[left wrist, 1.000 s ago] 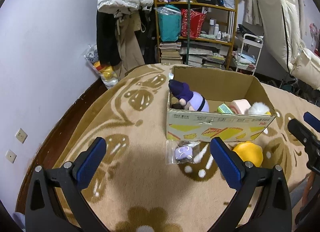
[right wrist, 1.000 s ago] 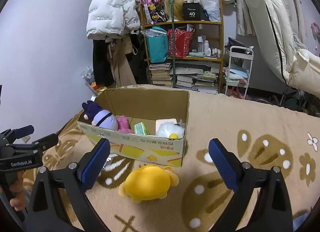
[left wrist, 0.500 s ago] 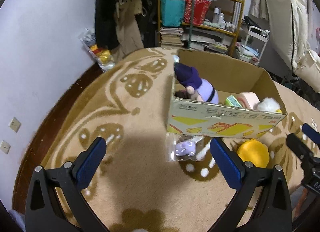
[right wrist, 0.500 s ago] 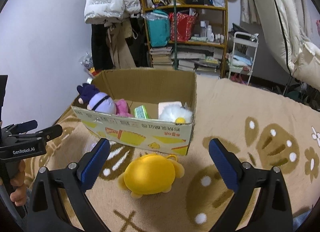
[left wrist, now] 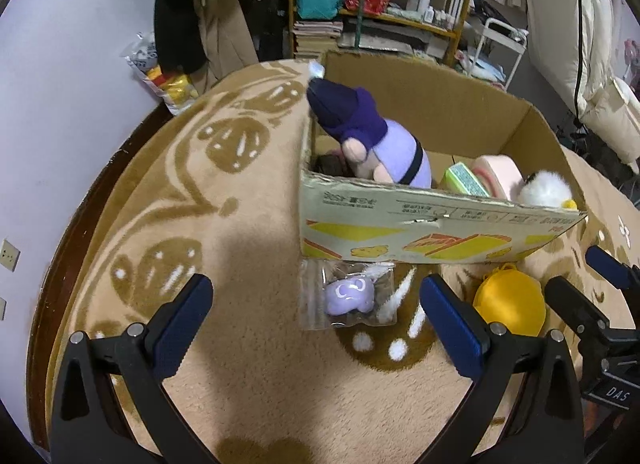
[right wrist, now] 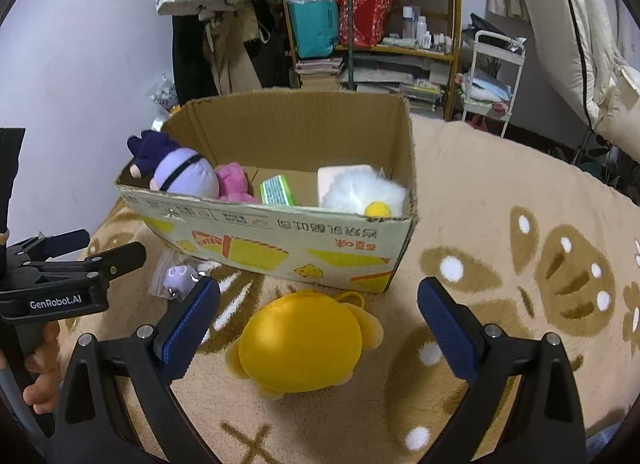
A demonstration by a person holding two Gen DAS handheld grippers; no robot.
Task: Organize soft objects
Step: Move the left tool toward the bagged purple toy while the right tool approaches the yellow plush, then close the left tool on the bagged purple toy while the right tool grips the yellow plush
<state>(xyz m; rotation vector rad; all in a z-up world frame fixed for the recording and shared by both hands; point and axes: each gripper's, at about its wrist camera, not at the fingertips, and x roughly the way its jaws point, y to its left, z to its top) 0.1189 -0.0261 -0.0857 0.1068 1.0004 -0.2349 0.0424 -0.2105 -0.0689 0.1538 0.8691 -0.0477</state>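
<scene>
- Soft toys for sorting: a yellow plush (right wrist: pixel 304 342) lies on the patterned carpet (right wrist: pixel 500 223), just beside the front wall of the cardboard box (right wrist: pixel 280 242); rounded body, stubby limbs, a small loop at its top.
- Small lilac plush (left wrist: pixel 350 296), sealed in a clear bag, lies on the carpet against the box's front wall, near its left corner.
- Inside the box: a purple-hooded doll (left wrist: pixel 372 135) with a lilac body and a black band, leaning on the left wall; a pink plush (right wrist: pixel 236 183); a green block (right wrist: pixel 276 191); a pale pink block (left wrist: pixel 498 173); a white fluffy toy (right wrist: pixel 364 193) with a yellow spot.
- Left gripper (left wrist: pixel 316 322): jaws wide apart, empty, above the carpet with the bagged plush between its blue pads.
- Right gripper (right wrist: pixel 318 326): jaws wide apart, empty, framing the yellow plush without touching it.
- Partly hidden: the box's front wall covers the lower parts of its contents; the yellow plush's face cannot be seen.
</scene>
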